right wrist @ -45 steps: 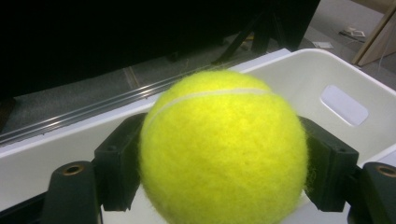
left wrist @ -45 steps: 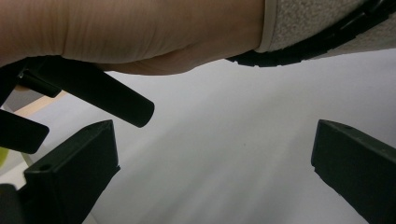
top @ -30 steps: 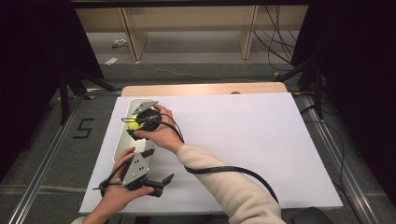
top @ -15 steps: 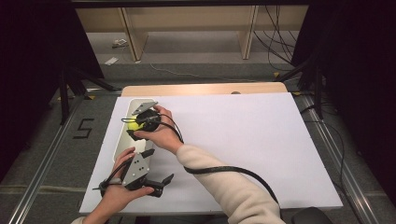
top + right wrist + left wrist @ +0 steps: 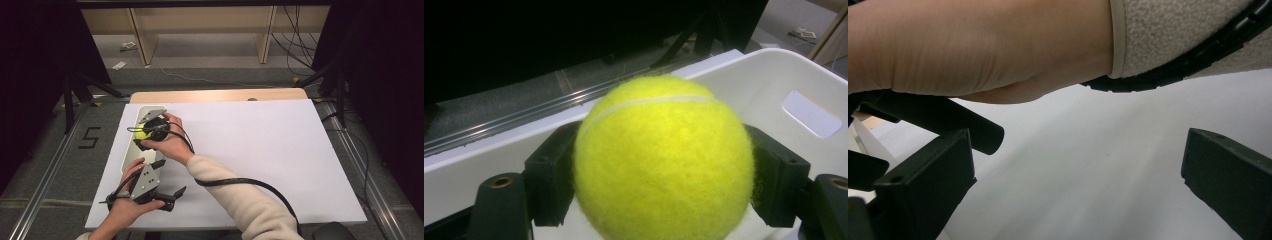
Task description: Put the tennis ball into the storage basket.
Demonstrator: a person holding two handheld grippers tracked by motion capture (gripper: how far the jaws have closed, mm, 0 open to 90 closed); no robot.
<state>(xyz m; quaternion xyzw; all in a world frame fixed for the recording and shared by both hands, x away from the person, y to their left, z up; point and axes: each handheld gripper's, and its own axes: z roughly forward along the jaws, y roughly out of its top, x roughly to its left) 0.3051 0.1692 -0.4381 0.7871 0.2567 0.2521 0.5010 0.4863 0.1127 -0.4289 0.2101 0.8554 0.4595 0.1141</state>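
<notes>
right now we've got the right gripper (image 5: 659, 210) clamped on the tennis ball (image 5: 664, 160) over the white bin (image 5: 774, 75), left gripper (image 5: 1073, 200) jaws wide and empty; next, release the ball into the bin.

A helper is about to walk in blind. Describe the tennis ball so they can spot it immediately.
Start at the white sheet covering the table and go to its left edge, where a long white bin lies. The right gripper hangs over the bin's far half with the tennis ball clamped in it. It is fuzzy, round and bright yellow-green, the one vivid colour among white and black.
</notes>
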